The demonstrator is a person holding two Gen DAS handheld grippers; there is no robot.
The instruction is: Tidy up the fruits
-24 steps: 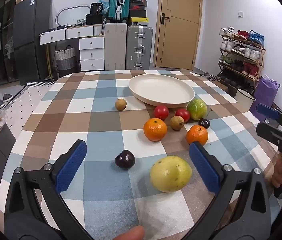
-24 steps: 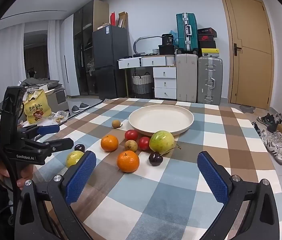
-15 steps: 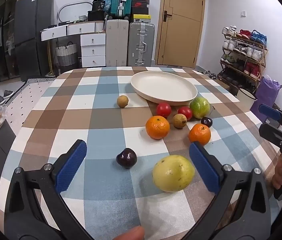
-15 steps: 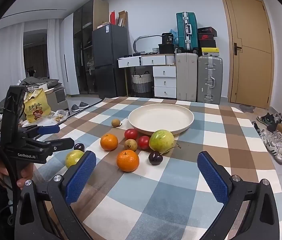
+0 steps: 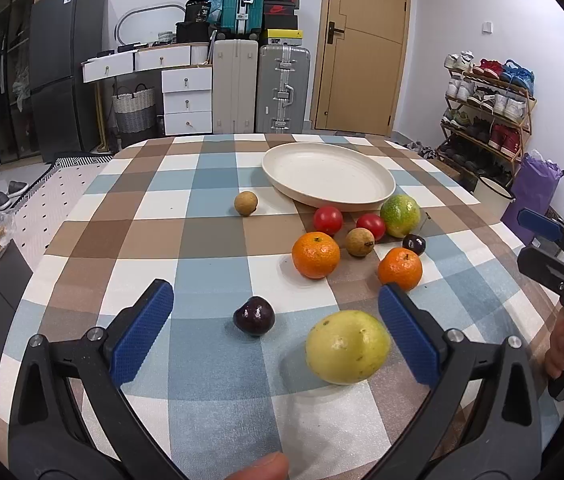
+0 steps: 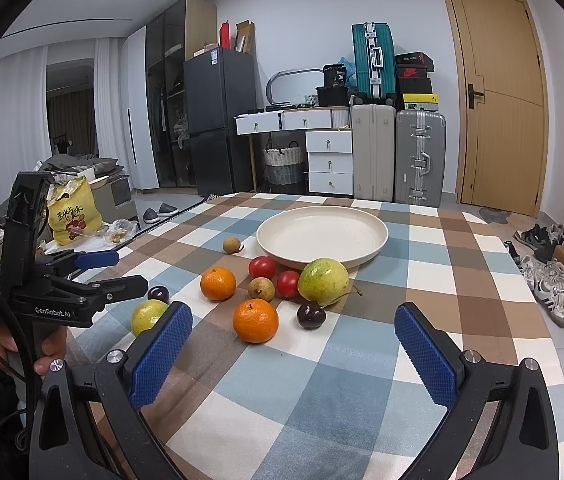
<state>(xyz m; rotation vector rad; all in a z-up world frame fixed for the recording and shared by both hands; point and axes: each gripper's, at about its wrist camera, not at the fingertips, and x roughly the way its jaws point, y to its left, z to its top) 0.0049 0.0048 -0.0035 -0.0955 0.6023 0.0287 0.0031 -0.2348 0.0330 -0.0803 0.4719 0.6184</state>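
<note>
My left gripper (image 5: 272,330) gapes wide, holding nothing; a yellow fruit (image 5: 347,347) sits just inside its right pad, a dark cherry (image 5: 254,315) between. My right gripper (image 6: 293,354) is equally wide and empty, an orange (image 6: 255,320) just ahead.

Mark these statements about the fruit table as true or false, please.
1. The plate is empty. True.
2. The left hand-held gripper grips the yellow fruit. False: its jaws are open, the fruit lies on the cloth.
3. Two oranges are on the table. True.
4. The tomatoes are on the plate. False: they lie beside it.
5. The right hand-held gripper is shut. False: open and holding nothing.
</note>
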